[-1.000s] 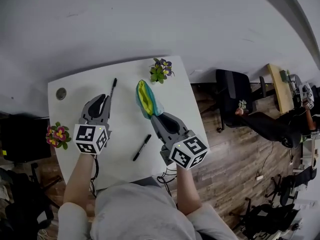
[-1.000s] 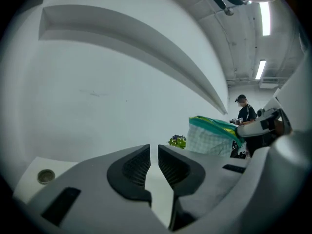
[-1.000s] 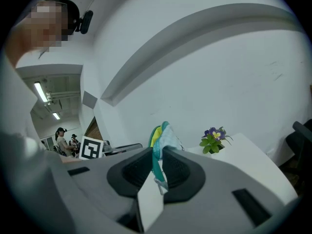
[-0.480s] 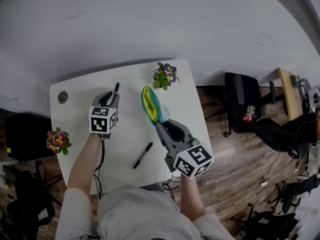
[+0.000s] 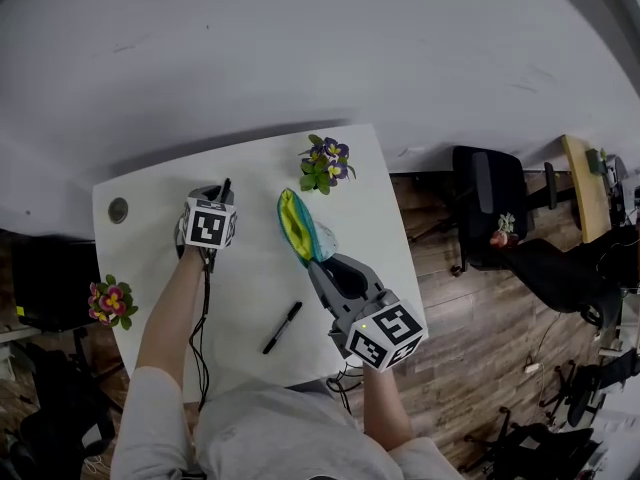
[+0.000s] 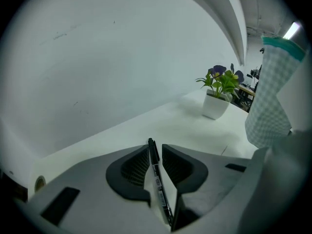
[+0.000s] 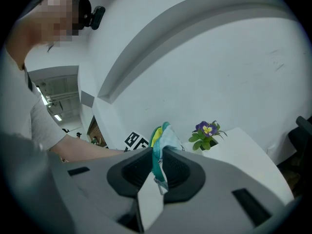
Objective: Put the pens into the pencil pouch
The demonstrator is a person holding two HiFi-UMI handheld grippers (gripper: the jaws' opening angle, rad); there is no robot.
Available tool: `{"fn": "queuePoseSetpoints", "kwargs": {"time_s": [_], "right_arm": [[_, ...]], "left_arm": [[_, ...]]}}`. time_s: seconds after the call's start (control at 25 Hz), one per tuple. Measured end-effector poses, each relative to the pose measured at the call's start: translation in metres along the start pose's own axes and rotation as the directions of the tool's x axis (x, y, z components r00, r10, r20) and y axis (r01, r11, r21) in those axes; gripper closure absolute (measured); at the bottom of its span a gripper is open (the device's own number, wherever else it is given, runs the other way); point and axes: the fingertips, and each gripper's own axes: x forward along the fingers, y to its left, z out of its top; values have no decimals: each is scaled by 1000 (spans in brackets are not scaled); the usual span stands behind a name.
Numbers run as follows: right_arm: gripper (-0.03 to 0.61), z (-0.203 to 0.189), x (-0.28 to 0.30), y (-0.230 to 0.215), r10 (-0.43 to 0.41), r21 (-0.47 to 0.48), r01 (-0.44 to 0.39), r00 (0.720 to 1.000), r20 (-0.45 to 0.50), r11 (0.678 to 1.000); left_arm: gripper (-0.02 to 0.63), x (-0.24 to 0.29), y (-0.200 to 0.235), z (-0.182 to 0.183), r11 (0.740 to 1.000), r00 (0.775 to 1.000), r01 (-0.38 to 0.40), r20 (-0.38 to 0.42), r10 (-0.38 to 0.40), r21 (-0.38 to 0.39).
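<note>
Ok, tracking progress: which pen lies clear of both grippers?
The pen lying alone near the table's front edge; the other pen lies between the left gripper's jaws, which have just been opening.

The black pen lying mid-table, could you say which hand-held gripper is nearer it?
Right. The right hand-held gripper is beside that pen; the left, jaws just opened around another black pen, is farther up-left.

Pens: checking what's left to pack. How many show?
2. One pen between the just-opened jaws of the left gripper; another loose on the table. The pouch may hide more.
</note>
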Motion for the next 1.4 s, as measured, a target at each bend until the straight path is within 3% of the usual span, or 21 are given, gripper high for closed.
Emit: {"fn": "queuePoseSetpoints", "kwargs": {"time_s": [0.28,0.56,0.76,1.0,1.2,1.4], "right_arm": [[503,-2,0,-10,-15,7,16,1000,-13,1000],[503,-1,4,-10,-5,13,6,1000,-12,1000],[503,-1,11,-7,13,28,-13,1000,-10,1000],[503,1,15,1,34,36,-34,999,0,999],[503,3,13,15,49,38,-49,999,11,998],[504,5,11,29,62,67,-64,998,34,996]], "left_arm": [[520,23,1,-2,999,990,22,-138,-19,25],[541,20,-4,-7,997,987,75,-142,-75,-9],[541,-3,-6,12,992,993,115,14,-114,-59],[541,-49,-15,41,979,964,184,210,-163,-83],[541,-103,-25,64,980,914,199,361,-186,-1],[541,-164,-39,83,975,829,210,514,-219,76]]}}
